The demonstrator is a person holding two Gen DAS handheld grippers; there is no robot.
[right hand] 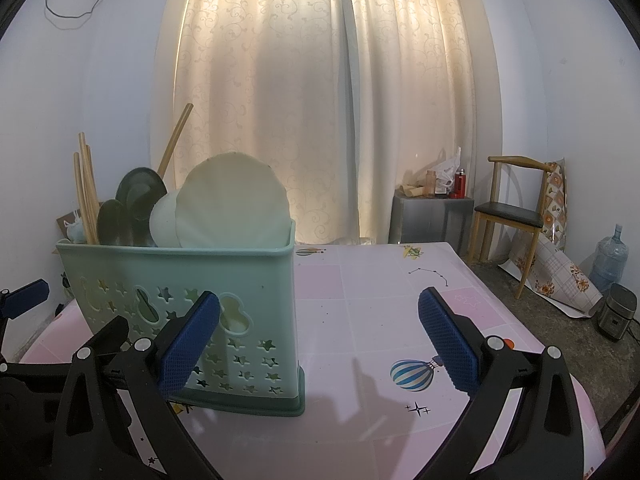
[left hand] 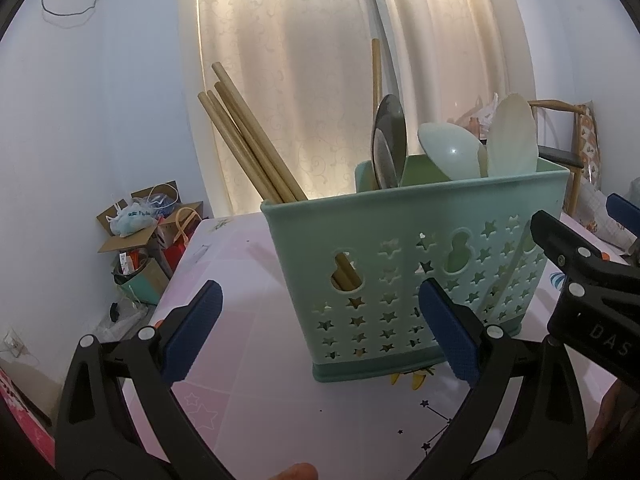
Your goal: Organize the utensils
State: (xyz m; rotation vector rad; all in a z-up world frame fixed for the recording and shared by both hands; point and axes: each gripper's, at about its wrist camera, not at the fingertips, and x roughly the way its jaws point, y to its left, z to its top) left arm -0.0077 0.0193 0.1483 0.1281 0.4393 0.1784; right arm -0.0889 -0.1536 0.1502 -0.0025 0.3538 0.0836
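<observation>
Both grippers empty, jaws spread wide. Left gripper (left hand: 320, 332) hangs low in front of the green basket (left hand: 420, 240); its right pad overlaps the basket's star-cut front wall, its left pad sits over bare table, so the basket lies ahead and mostly right of the gap. Right gripper (right hand: 320, 344) has the same basket ahead past its left pad, only pink table between its fingers.

Utensils look already sorted: chopsticks (left hand: 248, 144) lean out of one end section, a dark metal spoon (left hand: 388, 148) stands further along, pale green spoons (left hand: 480, 148) toward the other end. No loose utensil visible on the table, so the job reads as nearly or fully done.

If any tidying is left, probably best to steady the basket wall with one gripper while the other nudges; it looks like light plastic and could slide or tip. Pinch handles, not bowls.

Table (right hand: 380, 292): pink tiled cloth with balloon and star prints. Room: cream curtains (right hand: 320, 100) backlit, wooden chair (right hand: 516, 208), water jug (right hand: 608, 256), cardboard boxes (left hand: 148, 228).
</observation>
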